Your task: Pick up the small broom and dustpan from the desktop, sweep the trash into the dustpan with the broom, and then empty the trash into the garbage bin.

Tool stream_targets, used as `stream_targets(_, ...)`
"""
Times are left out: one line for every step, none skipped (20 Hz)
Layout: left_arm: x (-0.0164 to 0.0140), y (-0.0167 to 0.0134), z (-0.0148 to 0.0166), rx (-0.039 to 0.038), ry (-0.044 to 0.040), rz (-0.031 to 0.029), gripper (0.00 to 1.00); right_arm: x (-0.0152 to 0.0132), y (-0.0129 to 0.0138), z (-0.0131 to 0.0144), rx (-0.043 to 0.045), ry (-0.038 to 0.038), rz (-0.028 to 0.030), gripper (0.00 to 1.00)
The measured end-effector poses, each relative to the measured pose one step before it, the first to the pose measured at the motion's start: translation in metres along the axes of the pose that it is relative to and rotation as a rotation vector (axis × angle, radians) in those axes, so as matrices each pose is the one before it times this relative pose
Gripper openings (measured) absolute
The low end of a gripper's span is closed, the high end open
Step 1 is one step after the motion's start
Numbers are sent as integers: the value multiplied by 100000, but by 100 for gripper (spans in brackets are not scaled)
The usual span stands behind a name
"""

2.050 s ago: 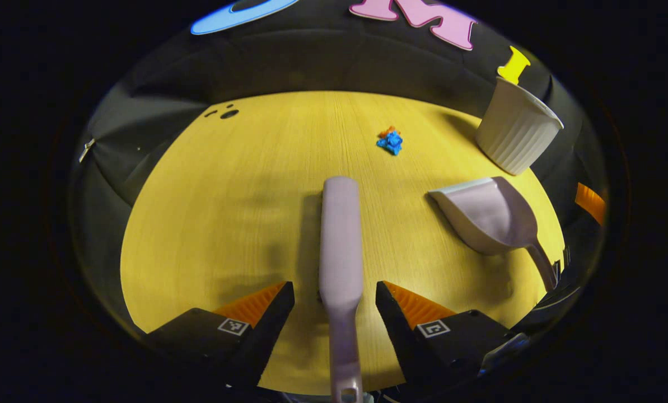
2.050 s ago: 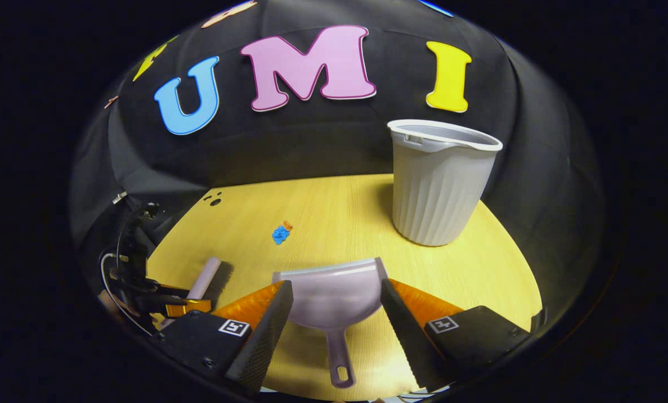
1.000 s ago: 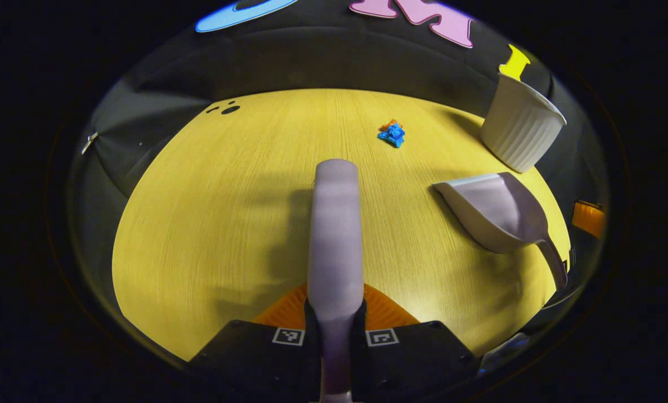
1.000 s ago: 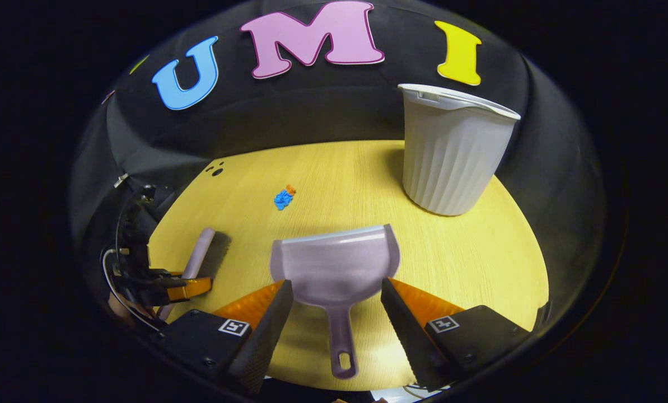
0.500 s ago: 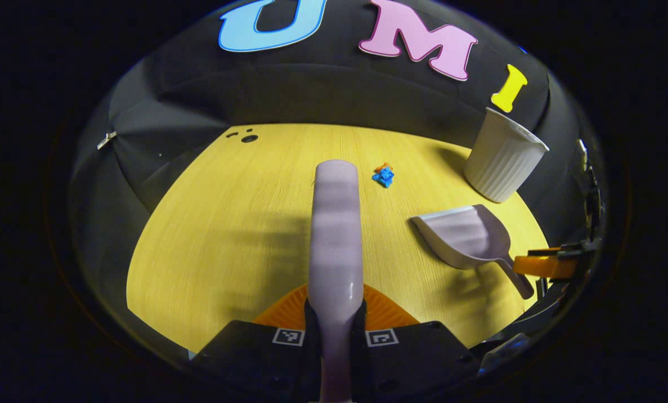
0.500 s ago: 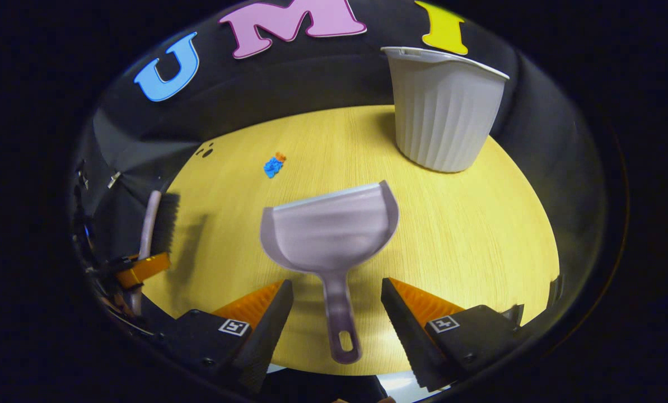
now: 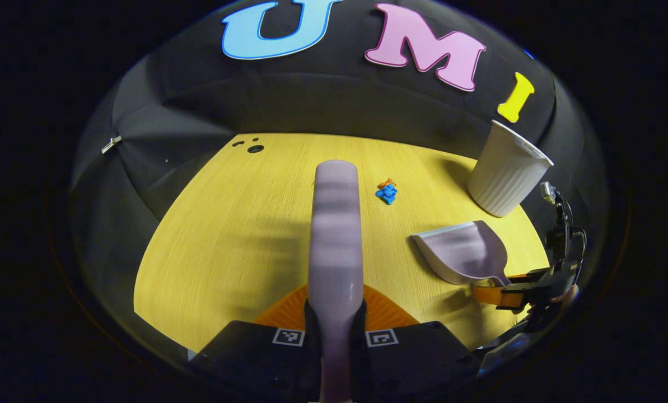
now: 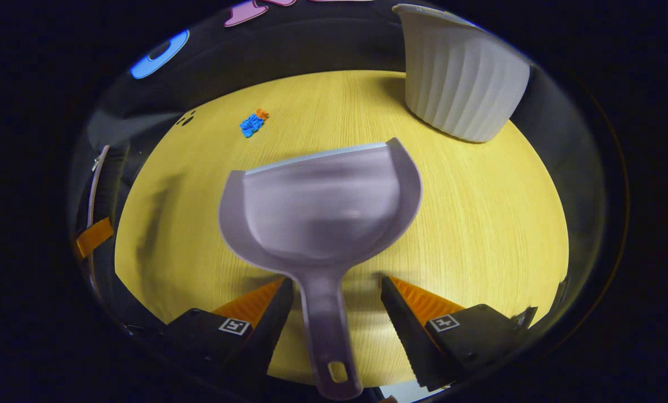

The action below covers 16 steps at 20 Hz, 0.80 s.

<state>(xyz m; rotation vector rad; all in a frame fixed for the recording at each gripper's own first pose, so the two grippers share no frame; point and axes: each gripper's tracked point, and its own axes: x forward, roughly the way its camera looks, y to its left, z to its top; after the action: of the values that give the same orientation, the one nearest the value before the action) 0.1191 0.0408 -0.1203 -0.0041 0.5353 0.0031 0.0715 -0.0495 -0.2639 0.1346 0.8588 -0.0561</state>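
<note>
Left gripper view: the left gripper (image 7: 335,313) sits at 6 o'clock with both fingers pressed tight against the handle of the small broom (image 7: 335,246), whose pale back runs straight up toward 12 o'clock over the yellow desktop (image 7: 222,235). The trash (image 7: 387,192), a small blue and orange crumple, lies on the desktop at about 1 o'clock from the broom's far end, near it but not touching. The dustpan (image 7: 463,251) lies at 3 o'clock with its mouth toward the left. Just behind it at 4 o'clock is the right gripper (image 7: 507,291), its fingers either side of the dustpan's handle; from here I cannot tell whether they touch it. The white ribbed garbage bin (image 7: 506,176) stands upright at 2 o'clock by the desktop's far edge.

Right gripper view: the right gripper's fingers (image 8: 266,310) stand spread apart at 6 o'clock, with the dustpan's handle running down between them; the left-hand finger is right beside the handle and the right-hand one clearly apart from it. The pan's mouth faces 12 o'clock. The trash lies at 11 o'clock, well apart from the pan, and the garbage bin is at 1 o'clock. At 9 o'clock, by the edge, the broom is held by the left gripper
</note>
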Motion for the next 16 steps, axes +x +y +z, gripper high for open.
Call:
stream_targets(270,-86,204,-377,116,204,25,377,22,52,-378,735,-504,93)
stream_targets(308,-11,33,-302,682,241,25,428,-80,36,-1275,439,-975,88)
stream_targets(348,-71,55,-214,804,134,25,-81,87,377,-1768,-484,-223,68)
stream_targets(295,-63,26,-92,570,194,25,55,-52,-21,-2017,106,-939,61)
stream_targets(373,-39,163,3,616,-38,25,140,-35,20,-2013,7,-395,59)
stream_targets(463,-110,84,57,965,-22,25,-100,-14,155,-2462,301,-567,57)
stream_targets(534,-127,230,-44,804,-80,25,100,26,106,-2512,298,196,48)
stream_targets(631,-213,141,181,1115,-579,25,-153,169,-94,-1980,429,822,41)
stream_targets(666,-174,323,687,980,-558,25,1,-38,-6,-1049,672,873,40)
stream_targets(805,-94,368,1301,1326,-750,25,-74,49,-27,-293,192,1023,39)
stream_targets(860,-24,431,1681,1578,-371,25,-56,48,34,-253,824,1031,38)
stream_targets(870,50,449,1885,1886,-635,25,187,7,41,-1133,77,1113,37)
stream_targets(1080,102,740,2066,1596,-364,25,54,-217,-100,-1496,693,541,40)
stream_targets(1110,117,726,2730,1449,-454,25,-11,-221,-20,-1584,616,554,36)
stream_targets(1138,274,845,3255,1536,11,25,-111,-317,56,-1741,0,690,40)
stream_targets(1197,237,934,3217,1393,-254,25,-194,-388,35,-2114,-89,614,40)
